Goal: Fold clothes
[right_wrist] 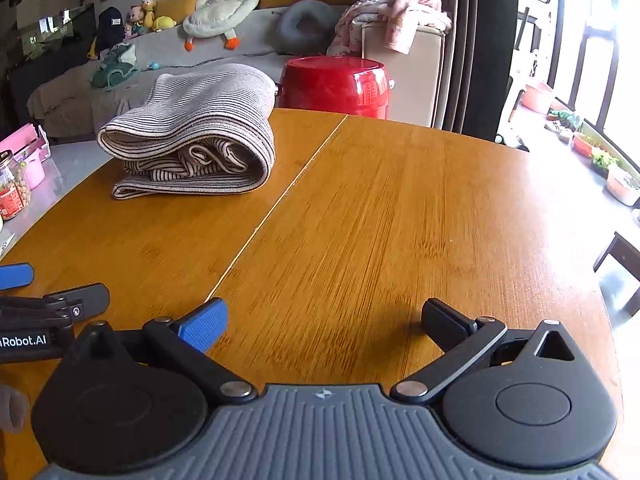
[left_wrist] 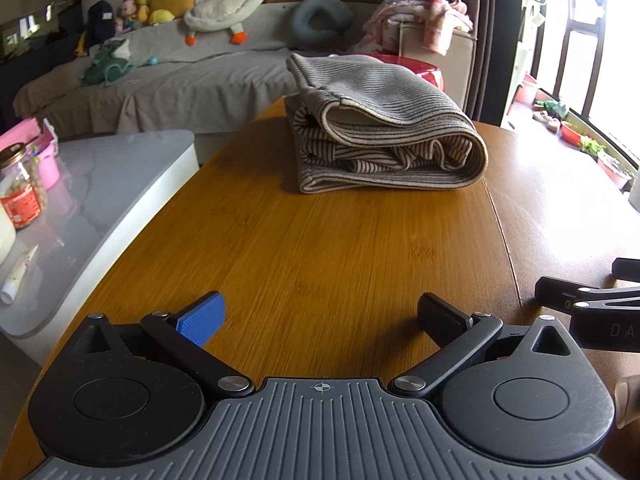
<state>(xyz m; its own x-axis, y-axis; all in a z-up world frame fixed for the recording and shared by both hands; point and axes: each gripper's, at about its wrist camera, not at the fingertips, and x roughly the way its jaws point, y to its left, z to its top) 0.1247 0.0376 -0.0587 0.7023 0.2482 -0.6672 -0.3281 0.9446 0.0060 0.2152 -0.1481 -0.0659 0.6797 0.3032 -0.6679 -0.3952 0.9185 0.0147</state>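
Where the wooden table runs toward the sofa: one striped garment, folded into a thick bundle, lying on the far part of the tabletop, left of the seam in the right wrist view. Untouched by either tool, well apart from both.

Left gripper: jaws spread wide, nothing between them, low over bare wood at the near edge. Blue pad on one finger, black pad on the other.

Right gripper: jaws likewise spread wide, nothing held, low over the near edge, just beside the left one; part of each tool visible in the other's view.

Containers:
- Glass jar with gold lid and red label, on the grey marble-look side table to the left; filled with small pale round pieces, kind not discernible.
- Pink tub behind the jar; contents not visible.
- Red drum-shaped container beyond the table's far edge, lid on, contents hidden.
- Tubs and trays along the window floor at right, some with greenery.

Surroundings:
- White tube lying on the side table.
- Grey-covered sofa with goose plush, small toys, grey neck pillow.
- Pink clothes heap draped over a beige box.
- Path between grippers and garment: bare wood only.
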